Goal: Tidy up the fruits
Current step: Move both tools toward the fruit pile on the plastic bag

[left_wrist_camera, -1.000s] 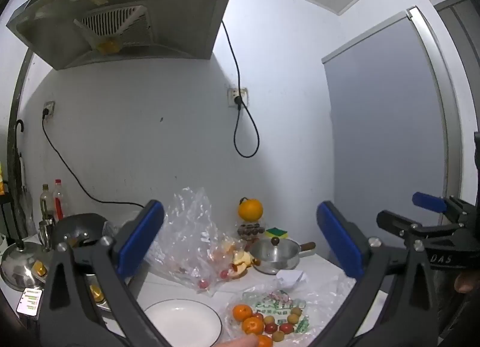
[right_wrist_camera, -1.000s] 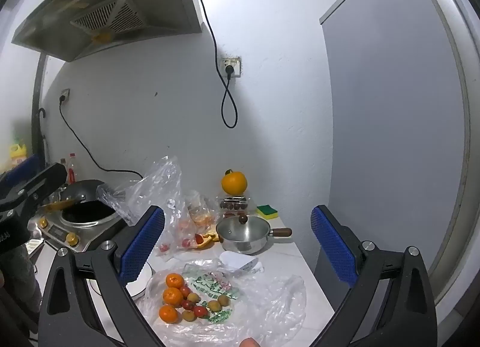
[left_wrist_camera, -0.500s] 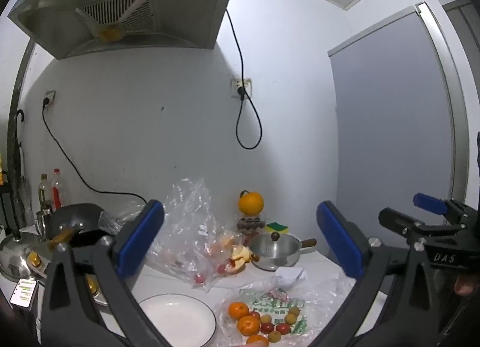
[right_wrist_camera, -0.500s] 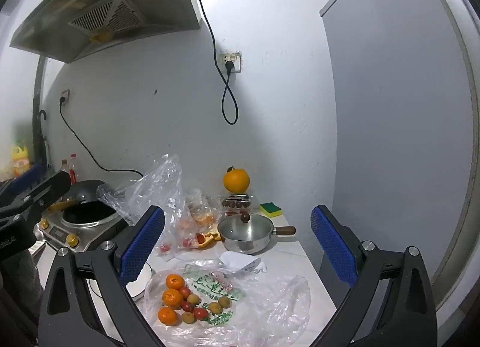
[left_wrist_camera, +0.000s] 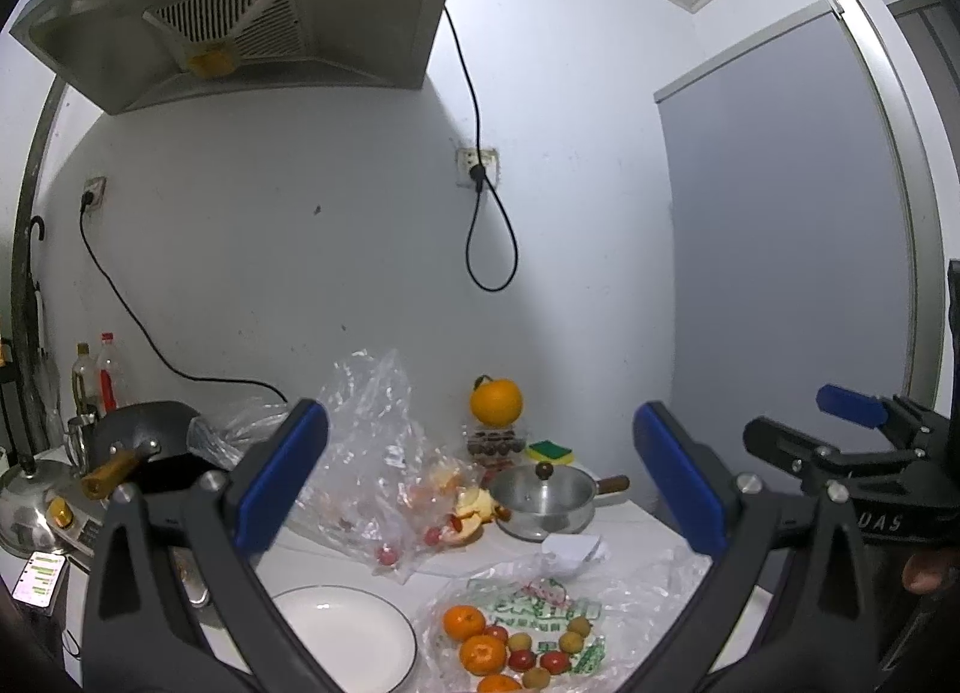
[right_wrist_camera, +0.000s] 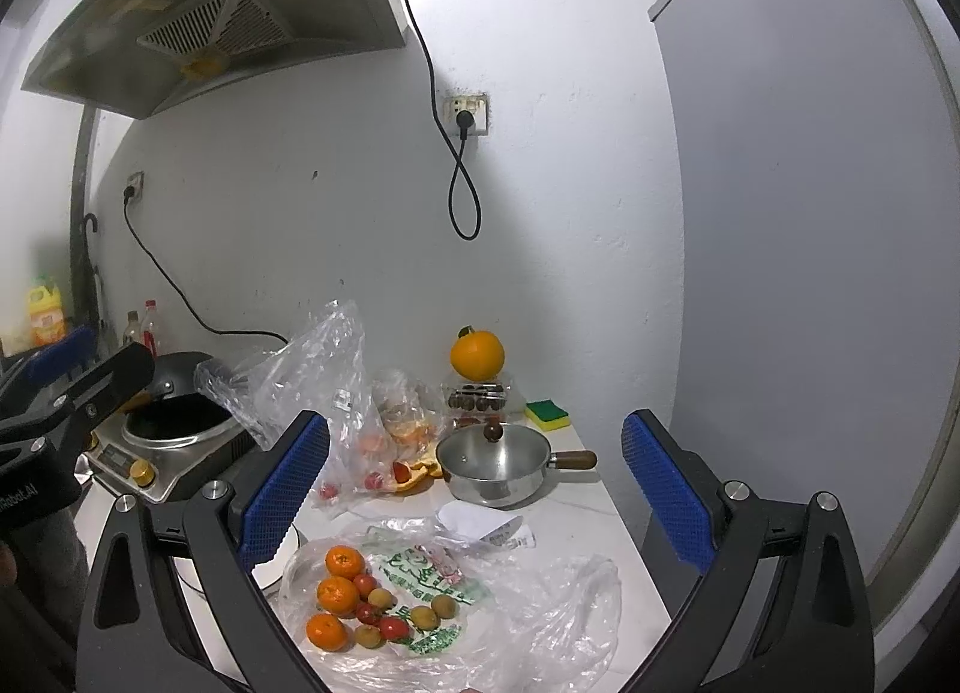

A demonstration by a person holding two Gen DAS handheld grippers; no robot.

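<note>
A pile of small fruit lies on a flat plastic bag (right_wrist_camera: 528, 603) on the white counter: three tangerines (right_wrist_camera: 338, 595), red cherry tomatoes (right_wrist_camera: 393, 627) and several small brown-green fruits (right_wrist_camera: 423, 616). The same pile shows in the left wrist view (left_wrist_camera: 483, 654), beside an empty white plate (left_wrist_camera: 342, 639). My left gripper (left_wrist_camera: 480, 477) is open and empty, held high above the counter. My right gripper (right_wrist_camera: 477, 483) is open and empty, also well above the fruit. The right gripper shows at the right edge of the left wrist view (left_wrist_camera: 852, 441).
A steel saucepan (right_wrist_camera: 495, 468) with a wooden handle stands behind the fruit. A crumpled clear bag (right_wrist_camera: 336, 393) with fruit and peels lies left of it. A large orange (right_wrist_camera: 477, 356) sits on a box by the wall. A wok (right_wrist_camera: 174, 423) on a cooktop stands left. A sponge (right_wrist_camera: 546, 414) lies at the back right.
Both grippers have tilted up and drawn back a little, so the counter and fruit sit lower in both views. Jaws stay open. Nothing on the counter has moved.
</note>
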